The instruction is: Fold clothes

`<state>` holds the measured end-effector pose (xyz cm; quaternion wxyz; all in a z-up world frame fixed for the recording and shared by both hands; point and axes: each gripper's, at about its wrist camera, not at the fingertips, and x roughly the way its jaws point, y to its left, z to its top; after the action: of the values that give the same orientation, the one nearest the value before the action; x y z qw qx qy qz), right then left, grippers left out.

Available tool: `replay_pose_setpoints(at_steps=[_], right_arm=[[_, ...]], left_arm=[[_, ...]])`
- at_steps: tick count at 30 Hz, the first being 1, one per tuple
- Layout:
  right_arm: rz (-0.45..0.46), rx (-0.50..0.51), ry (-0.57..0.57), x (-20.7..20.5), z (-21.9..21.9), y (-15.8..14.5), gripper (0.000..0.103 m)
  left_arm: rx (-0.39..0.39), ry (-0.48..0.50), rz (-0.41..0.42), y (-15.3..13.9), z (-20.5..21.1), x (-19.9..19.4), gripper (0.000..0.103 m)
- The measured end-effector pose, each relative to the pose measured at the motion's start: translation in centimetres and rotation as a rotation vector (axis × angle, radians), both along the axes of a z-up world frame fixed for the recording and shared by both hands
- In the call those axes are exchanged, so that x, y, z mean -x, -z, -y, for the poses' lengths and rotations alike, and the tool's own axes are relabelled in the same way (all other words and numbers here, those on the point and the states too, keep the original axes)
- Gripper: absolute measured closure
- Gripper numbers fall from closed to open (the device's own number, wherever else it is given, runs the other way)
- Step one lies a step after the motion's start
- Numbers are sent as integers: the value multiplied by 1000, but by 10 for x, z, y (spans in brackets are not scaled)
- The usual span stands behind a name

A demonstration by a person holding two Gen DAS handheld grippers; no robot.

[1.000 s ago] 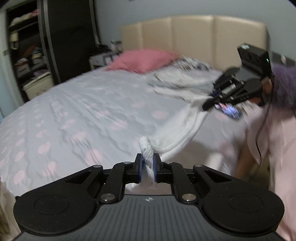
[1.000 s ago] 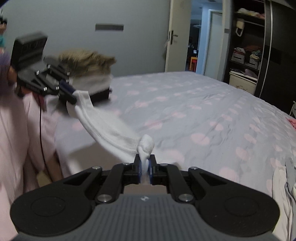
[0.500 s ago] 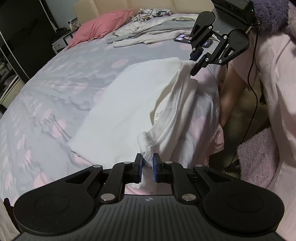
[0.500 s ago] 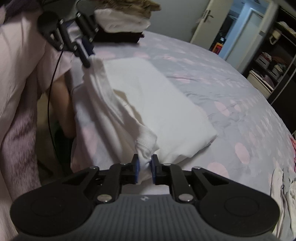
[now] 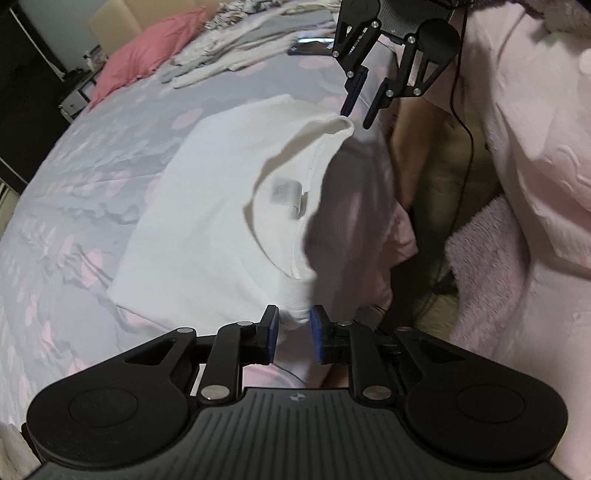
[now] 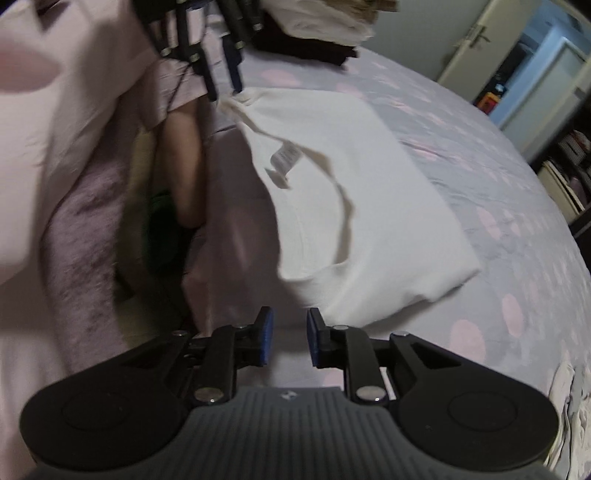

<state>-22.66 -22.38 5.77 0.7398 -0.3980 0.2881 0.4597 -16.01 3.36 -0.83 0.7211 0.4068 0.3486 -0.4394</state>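
On bed (image 5: 92,177), white shirt (image 5: 221,206), fingers (image 5: 272,334) apart

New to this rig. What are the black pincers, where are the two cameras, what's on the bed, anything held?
No robot here: a person holds a two-finger gripper in each hand, each with a fisheye camera looking along its fingers. One picture looks over the left gripper, the other over the right gripper. Each view also catches the opposite gripper at the top. A white T-shirt lies spread on the grey, pink-spotted bedsheet, collar toward the bed's edge. Both grippers are open and hold nothing. Farther back lie a pink pillow and loose clothes; the right view shows a stack of folded clothes.
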Motion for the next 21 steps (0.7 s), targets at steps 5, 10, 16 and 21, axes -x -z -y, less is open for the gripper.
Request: replay_pose_setpoints(at_steps=[5,10,16,21], right_arm=[[-6,-90,77,-7,7,-14,80],[-56,-277,262,-31,17,-32,73],[-129,-422,507,-70,23,-42,69],[-190,-497,711,-109,28,-41,59]], left_arm=[[96,-99,-16,-18,-10,-9,78],[277,-331,-57,-37,-24,-42,68],[420,-678,-111,-40,-43,-99,61],[528,-867,-184,-35,-55,-140,56]])
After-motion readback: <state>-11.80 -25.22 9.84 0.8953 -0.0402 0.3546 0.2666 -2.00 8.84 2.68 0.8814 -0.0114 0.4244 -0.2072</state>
